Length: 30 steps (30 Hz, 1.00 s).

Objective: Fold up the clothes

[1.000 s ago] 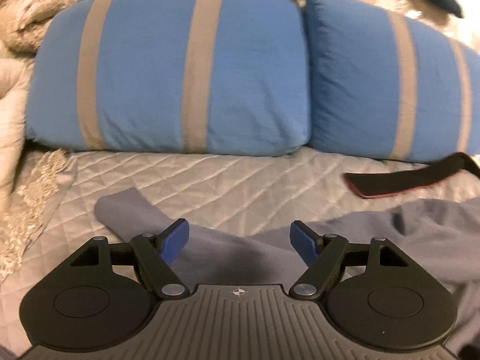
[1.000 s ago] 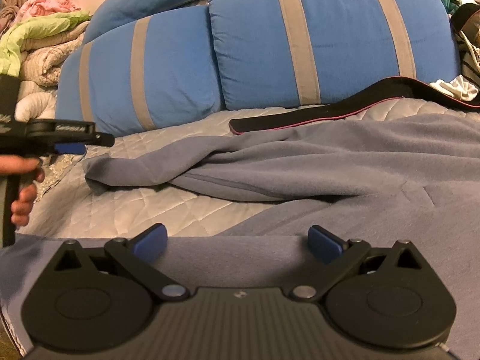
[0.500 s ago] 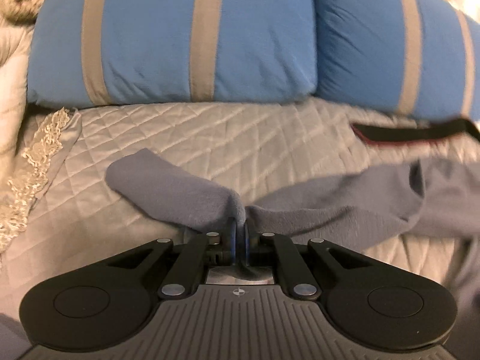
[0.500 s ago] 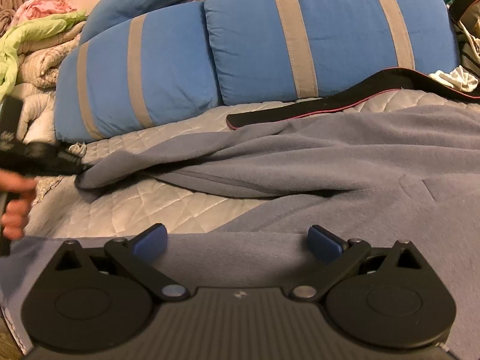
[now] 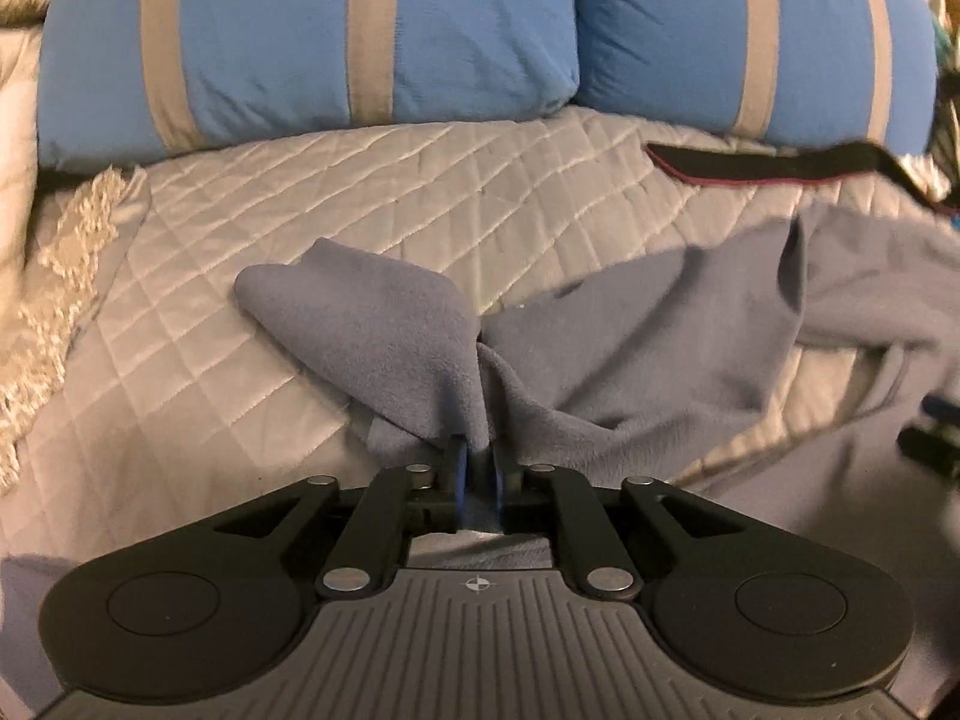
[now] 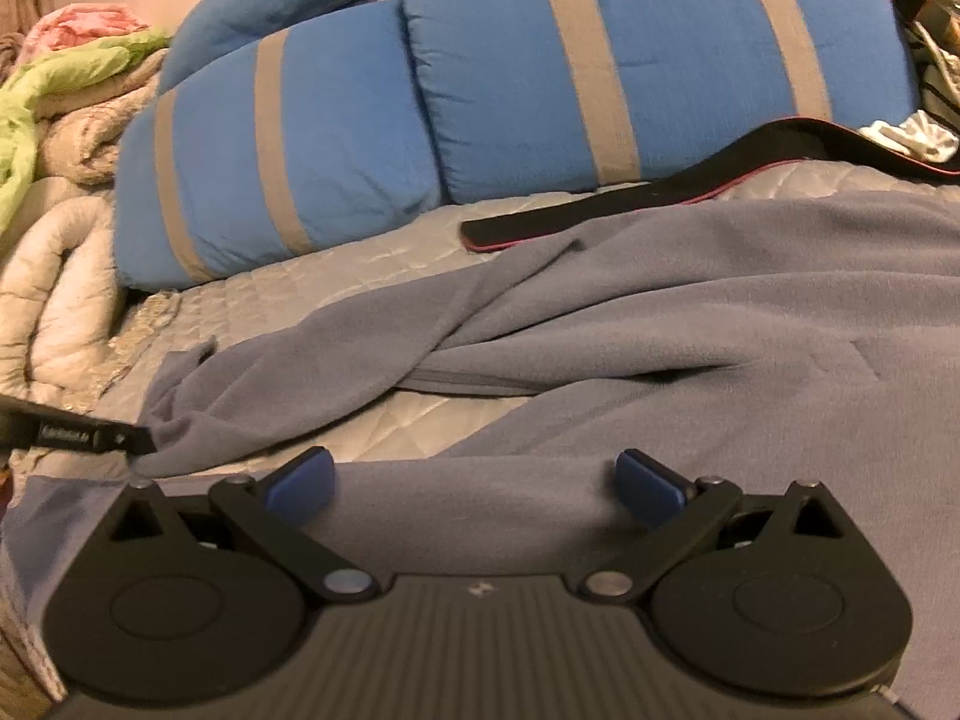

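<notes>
**Sleeve pinched on the left, body spread on the right**

Left wrist view: left gripper clamped on grey-blue fleece garment's sleeve, cuff trailing toward upper left, body toward right edge.

Right wrist view: right gripper wide apart, hovering above garment body; sleeve running lower left.

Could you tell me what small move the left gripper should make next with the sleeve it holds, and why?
Probably carry the sleeve across toward the garment's body. The left gripper is shut on the sleeve of the grey-blue fleece garment, bunching it above the pale quilted bedspread, while the body lies spread out. The right gripper hangs open above the near hem, holding nothing.
</notes>
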Available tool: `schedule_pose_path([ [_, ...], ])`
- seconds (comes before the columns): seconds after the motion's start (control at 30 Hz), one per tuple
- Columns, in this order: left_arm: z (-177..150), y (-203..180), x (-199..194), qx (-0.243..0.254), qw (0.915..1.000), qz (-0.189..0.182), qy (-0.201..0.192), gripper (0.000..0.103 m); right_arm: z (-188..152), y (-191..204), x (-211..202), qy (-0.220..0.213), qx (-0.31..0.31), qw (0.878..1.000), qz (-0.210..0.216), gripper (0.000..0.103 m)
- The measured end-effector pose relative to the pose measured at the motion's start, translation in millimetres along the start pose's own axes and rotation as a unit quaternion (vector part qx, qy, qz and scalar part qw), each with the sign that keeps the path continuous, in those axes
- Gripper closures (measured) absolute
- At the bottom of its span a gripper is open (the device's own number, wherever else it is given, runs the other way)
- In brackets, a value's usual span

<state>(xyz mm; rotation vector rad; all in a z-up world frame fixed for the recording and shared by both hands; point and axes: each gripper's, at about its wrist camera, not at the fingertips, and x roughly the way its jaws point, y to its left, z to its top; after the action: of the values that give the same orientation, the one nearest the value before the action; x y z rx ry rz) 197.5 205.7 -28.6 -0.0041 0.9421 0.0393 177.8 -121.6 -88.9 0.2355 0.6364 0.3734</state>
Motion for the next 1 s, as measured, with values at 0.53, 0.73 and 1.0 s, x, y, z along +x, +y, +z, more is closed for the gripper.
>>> schedule_pose_path([
  [0.53,48.7,21.8,36.4,-0.111,0.9924,0.039,-0.035,0.057,-8.9,24.1,-2.0,-0.01,-0.057,0.998,0.027,0.0],
  [0.73,47.4,43.6,49.8,-0.183,0.9827,0.017,-0.023,0.098,-10.7,23.9,0.2,-0.008,-0.069,0.997,0.023,0.0],
  [1.0,12.9,56.2,-18.4,-0.174,0.9794,0.058,-0.084,0.098,-6.8,16.4,-4.5,-0.005,-0.044,0.999,0.019,0.0],
])
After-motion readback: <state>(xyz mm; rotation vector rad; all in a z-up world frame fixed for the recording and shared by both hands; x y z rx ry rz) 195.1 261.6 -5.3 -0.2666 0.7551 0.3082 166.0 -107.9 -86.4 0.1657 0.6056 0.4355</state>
